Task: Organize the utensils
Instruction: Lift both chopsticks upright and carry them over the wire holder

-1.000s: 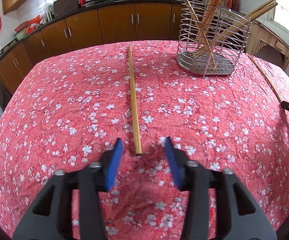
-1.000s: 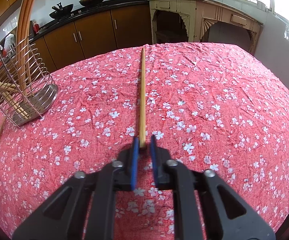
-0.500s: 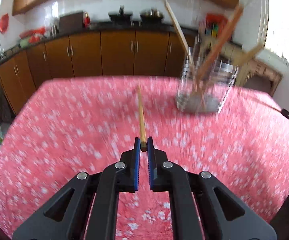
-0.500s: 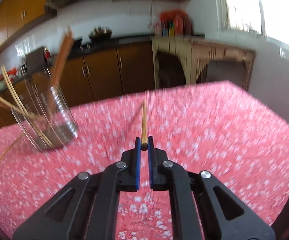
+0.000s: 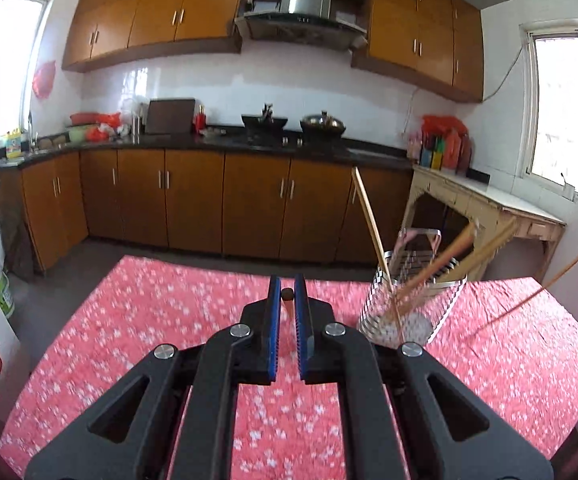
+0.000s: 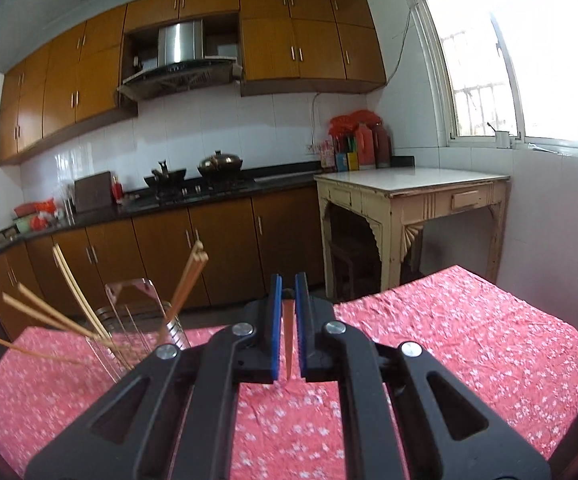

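Note:
My left gripper (image 5: 288, 286) is shut on the end of a wooden chopstick (image 5: 288, 295), held up above the red floral tablecloth (image 5: 137, 320); the rest of the stick hangs hidden below the jaws. My right gripper (image 6: 288, 284) is shut on a second chopstick (image 6: 288, 332), which slants down between its blue pads. The wire utensil holder (image 5: 413, 312) stands on the table with several chopsticks leaning in it, right of the left gripper and left of the right one (image 6: 137, 328). In the left wrist view the right-hand chopstick (image 5: 529, 300) shows at the far right.
Brown kitchen cabinets (image 5: 193, 204) and a dark counter with pots run behind the table. A cream side table (image 6: 409, 192) stands at the right under a window. The tablecloth's far edge (image 6: 469, 276) drops off to the floor.
The left gripper shut on its chopstick. Both grippers rose off the cloth with their chopsticks and tilted up, so both views now face the kitchen wall.

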Available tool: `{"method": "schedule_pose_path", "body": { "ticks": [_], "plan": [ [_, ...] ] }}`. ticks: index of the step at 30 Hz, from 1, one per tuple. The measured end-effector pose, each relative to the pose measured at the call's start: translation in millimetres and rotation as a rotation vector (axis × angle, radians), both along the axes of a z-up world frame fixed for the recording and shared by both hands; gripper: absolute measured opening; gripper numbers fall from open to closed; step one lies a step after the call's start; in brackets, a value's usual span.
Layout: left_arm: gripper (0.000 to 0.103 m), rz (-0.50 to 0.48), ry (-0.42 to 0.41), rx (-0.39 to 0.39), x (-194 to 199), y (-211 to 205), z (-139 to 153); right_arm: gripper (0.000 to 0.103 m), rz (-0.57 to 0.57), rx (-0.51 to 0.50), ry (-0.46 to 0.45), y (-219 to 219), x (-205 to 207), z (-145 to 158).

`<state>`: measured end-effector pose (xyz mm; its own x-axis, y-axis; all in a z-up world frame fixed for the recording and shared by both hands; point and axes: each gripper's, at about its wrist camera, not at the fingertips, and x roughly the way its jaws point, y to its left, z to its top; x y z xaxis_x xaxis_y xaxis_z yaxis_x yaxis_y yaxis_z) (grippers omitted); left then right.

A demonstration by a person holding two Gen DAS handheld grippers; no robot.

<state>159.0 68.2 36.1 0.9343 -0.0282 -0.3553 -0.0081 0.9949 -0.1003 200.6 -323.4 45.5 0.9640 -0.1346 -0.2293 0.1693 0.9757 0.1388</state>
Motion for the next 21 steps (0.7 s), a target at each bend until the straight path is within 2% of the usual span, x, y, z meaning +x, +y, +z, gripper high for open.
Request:
{"method": "schedule_pose_path", "body": {
  "ticks": [11,21],
  "plan": [
    [0.007,0.014,-0.099,0.002,0.1,-3.4,35.8,0.007,0.051,0.045,-0.053,3.0,-4.1,30.2],
    [0.007,0.017,-0.111,-0.014,-2.9,-3.7,40.6,0.007,0.115,0.060,-0.059,13.2,-16.1,40.3]
  ]
}}
